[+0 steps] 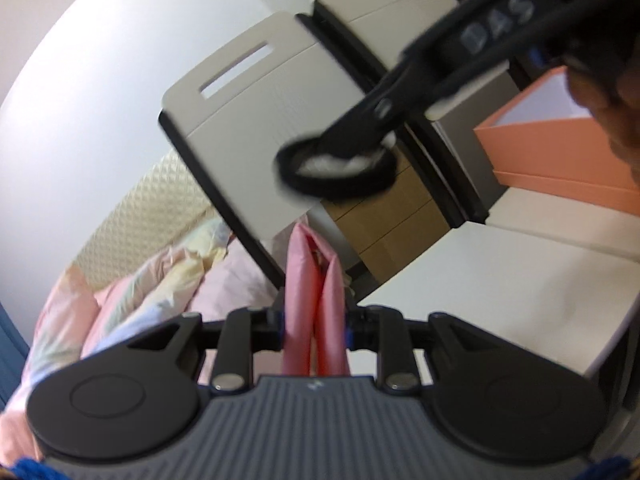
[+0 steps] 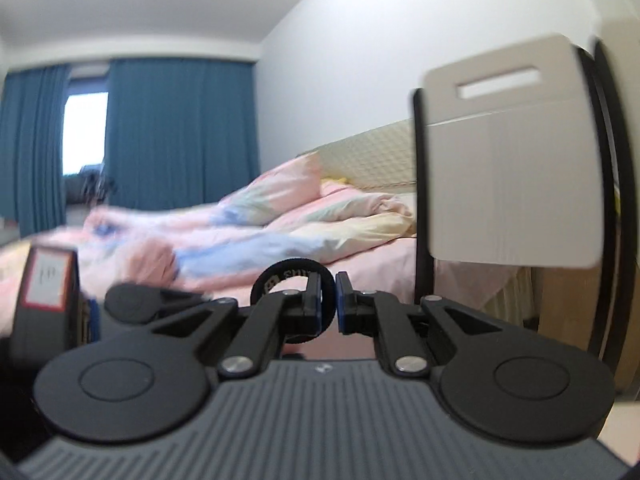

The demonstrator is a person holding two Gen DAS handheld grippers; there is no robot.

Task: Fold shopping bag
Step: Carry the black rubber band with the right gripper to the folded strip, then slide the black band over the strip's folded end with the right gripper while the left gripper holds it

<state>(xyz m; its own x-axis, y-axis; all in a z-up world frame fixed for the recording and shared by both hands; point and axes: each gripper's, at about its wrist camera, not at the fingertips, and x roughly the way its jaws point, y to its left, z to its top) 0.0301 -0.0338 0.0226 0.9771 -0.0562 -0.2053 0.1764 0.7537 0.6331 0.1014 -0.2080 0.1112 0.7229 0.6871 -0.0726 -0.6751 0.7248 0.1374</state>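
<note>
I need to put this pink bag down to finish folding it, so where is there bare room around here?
For the pink bag, the white table is bare from its near edge up to the orange box at its far end. Two white-backed chairs crowd its far side, and the bed is heaped with a rumpled duvet.

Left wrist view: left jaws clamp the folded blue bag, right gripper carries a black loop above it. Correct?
Not quite: the bag is pink, not blue, as the left wrist view shows. The rest holds: the left gripper clamps it folded in its jaws, and the right gripper carries the black loop above it.
</note>
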